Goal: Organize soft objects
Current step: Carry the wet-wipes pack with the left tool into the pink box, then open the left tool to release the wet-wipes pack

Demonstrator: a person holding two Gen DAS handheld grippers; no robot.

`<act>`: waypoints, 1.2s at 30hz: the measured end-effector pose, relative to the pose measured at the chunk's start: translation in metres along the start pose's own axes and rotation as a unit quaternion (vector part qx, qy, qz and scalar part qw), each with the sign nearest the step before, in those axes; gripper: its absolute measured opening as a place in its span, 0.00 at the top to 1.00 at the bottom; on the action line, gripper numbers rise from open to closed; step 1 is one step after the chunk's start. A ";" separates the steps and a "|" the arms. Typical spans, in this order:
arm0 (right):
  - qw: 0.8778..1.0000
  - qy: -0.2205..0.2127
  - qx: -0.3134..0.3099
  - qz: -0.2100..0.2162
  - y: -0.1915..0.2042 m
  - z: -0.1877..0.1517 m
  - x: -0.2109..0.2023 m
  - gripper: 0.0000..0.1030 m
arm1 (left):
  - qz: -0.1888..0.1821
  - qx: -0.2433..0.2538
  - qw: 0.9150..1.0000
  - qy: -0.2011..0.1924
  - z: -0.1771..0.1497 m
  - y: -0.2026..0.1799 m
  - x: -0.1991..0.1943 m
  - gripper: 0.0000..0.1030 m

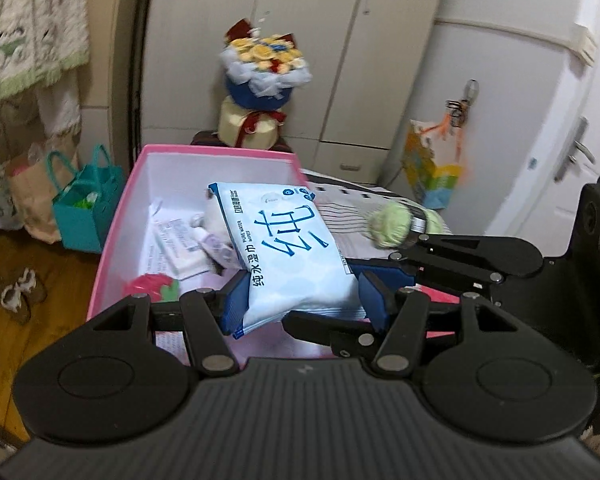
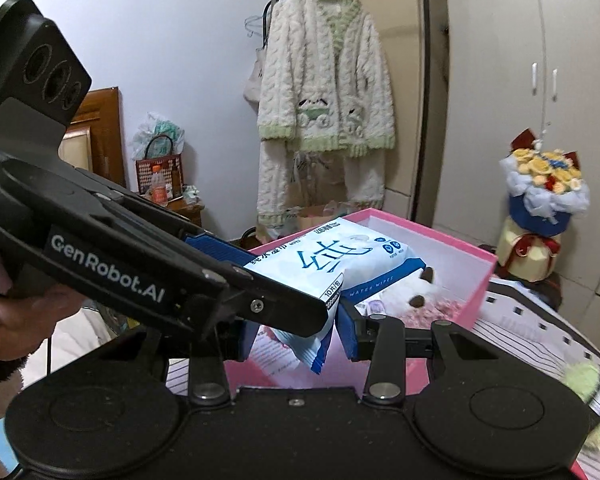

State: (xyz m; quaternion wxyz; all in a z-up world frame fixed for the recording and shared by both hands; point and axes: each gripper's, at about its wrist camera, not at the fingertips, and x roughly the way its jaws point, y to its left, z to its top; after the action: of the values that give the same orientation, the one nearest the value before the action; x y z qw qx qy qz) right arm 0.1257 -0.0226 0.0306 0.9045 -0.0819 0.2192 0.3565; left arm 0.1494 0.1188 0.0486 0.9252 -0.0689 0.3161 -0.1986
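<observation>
My left gripper (image 1: 300,300) is shut on a blue-and-white pack of wet wipes (image 1: 284,252) and holds it over the open pink box (image 1: 116,216). In the right wrist view the pack (image 2: 340,256) is held by the left gripper's black body (image 2: 172,264), above the box (image 2: 476,280). My right gripper (image 2: 296,332) sits just under the pack's lower edge, jaws apart around its corner, not pressing it. A white plush toy (image 2: 416,292) lies in the box. A green soft toy (image 1: 392,220) lies on the striped bedding.
The box holds papers (image 1: 172,248) and a red-green item (image 1: 152,284). A flower bouquet (image 1: 260,80) stands behind it by the wardrobe. A teal bag (image 1: 84,204) sits on the floor at left. A fleece robe (image 2: 324,120) hangs on a rail.
</observation>
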 end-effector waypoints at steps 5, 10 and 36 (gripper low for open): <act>0.999 0.042 0.001 0.023 -0.014 0.008 0.041 0.54 | 0.002 -0.034 0.999 0.026 0.007 0.032 0.031 0.45; 0.994 0.097 0.017 0.044 -0.026 0.012 0.075 0.53 | 0.000 -0.066 0.996 0.053 0.005 0.057 0.054 0.45; 0.990 0.124 -0.062 -0.026 0.012 0.025 0.019 0.24 | 0.028 0.008 0.999 0.017 0.005 0.018 -0.014 0.34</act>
State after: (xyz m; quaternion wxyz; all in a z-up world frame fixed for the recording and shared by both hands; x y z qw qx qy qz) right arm 0.1388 0.0058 0.0445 0.8725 -0.1872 0.3047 0.3329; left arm 0.1485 0.1405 0.0559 0.9254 -0.0494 0.3320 -0.1757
